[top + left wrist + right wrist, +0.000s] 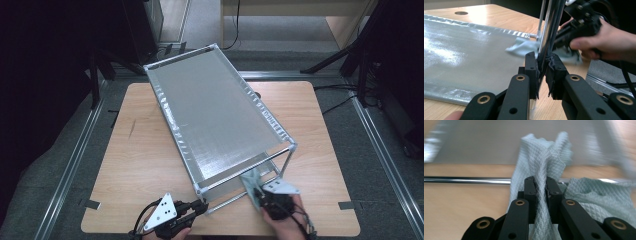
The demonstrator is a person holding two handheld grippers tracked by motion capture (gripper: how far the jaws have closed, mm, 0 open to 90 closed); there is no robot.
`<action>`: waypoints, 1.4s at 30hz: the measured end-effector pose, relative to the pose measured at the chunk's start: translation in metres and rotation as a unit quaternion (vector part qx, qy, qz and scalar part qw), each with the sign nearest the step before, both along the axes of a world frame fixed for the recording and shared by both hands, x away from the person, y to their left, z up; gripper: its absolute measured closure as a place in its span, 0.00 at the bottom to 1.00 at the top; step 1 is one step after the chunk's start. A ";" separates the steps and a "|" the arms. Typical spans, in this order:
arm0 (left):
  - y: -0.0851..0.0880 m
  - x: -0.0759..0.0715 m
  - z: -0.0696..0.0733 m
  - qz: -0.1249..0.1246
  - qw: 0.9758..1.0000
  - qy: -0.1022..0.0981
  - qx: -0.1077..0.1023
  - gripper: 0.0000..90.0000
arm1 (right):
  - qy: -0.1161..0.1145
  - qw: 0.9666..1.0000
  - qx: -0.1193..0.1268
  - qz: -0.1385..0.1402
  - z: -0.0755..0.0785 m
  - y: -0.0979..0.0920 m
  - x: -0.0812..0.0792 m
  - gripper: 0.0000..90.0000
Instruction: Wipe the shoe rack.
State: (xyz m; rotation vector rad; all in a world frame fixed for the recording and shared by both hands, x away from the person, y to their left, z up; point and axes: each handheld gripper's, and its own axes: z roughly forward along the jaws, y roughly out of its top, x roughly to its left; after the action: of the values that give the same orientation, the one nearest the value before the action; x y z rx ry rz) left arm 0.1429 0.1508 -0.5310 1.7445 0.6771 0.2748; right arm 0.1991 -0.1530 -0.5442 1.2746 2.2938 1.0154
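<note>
So you've got a light wooden table (145,150) with rounded corners, sitting on grey carpet with metal floor rails (75,160) running along both sides. Dark stand legs (340,55) at the far right, a pale wooden cabinet (345,20) at the far edge, and the far left of the room is just black.

On the table sits a chrome-framed rack (220,115) with a silvery sheet stretched across its top, angled so one short end points at you. In the left gripper view there's a second silvery sheet low down, lying right over the tabletop.

Your left gripper (197,209) is at the near edge of the table and is clamped tight on the rack's near-left chrome post (549,32); you can see the pads squeezing the tube from either side.

Your right gripper (260,195) is at the rack's near-right corner, jaws closed on a pale blue-green waffle-weave cloth (544,162). The cloth bunches up between the pads and spills to the right, draping over the low chrome bar (466,180) at the near end of the rack. The background is blurred in that view.
</note>
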 end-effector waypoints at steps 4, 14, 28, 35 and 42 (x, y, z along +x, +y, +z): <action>0.000 0.000 0.000 0.001 1.000 0.000 0.000 0.89 | 0.001 0.996 0.008 0.094 -0.001 0.055 -0.026 0.91; 0.000 0.000 -0.001 -0.001 1.000 -0.003 0.002 0.89 | -0.020 0.999 -0.015 0.044 0.001 0.028 -0.010 0.91; 0.000 0.000 -0.001 -0.001 1.000 -0.004 0.002 0.89 | -0.119 0.981 0.059 -0.145 0.074 -0.079 0.005 0.92; 0.000 0.000 -0.002 0.000 1.000 -0.004 0.003 0.89 | -0.188 0.969 0.073 -0.140 0.113 -0.081 -0.009 0.92; 0.000 -0.001 -0.002 0.000 1.000 -0.004 0.005 0.89 | -0.070 0.983 0.035 -0.163 0.044 -0.098 0.017 0.92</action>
State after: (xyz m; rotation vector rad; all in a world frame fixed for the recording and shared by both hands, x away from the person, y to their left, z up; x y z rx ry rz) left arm 0.1424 0.1511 -0.5330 1.7514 0.6711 0.2865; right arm 0.2160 -0.2509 -0.5003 1.4943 1.8808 1.0372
